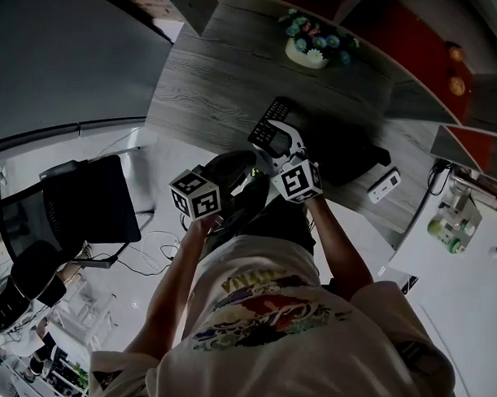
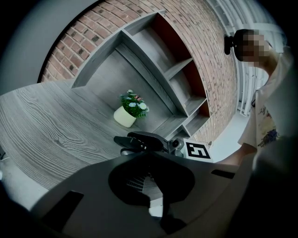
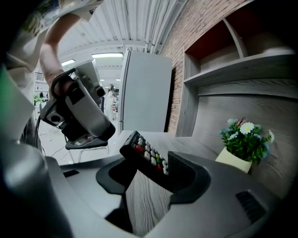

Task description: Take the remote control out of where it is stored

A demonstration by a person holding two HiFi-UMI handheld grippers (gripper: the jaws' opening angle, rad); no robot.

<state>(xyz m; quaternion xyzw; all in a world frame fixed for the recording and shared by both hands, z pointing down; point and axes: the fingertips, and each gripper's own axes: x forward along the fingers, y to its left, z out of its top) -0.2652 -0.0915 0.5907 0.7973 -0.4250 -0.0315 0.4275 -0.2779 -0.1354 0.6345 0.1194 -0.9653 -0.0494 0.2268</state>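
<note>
A grey wood-grain desk stands against a brick wall with shelves, and a flower pot sits at its far side. The right gripper clamps the remote control above the desk's near edge. The left gripper, just left of it, has its jaws together on nothing.

Brick wall behind a grey shelf unit with red-backed compartments, above a curved grey wood-grain table carrying a pale pot of flowers. Pale glossy floor below, with loose cables and a black office chair beside the table. Farther off, a tall white cabinet under lit ceiling strip lights.
</note>
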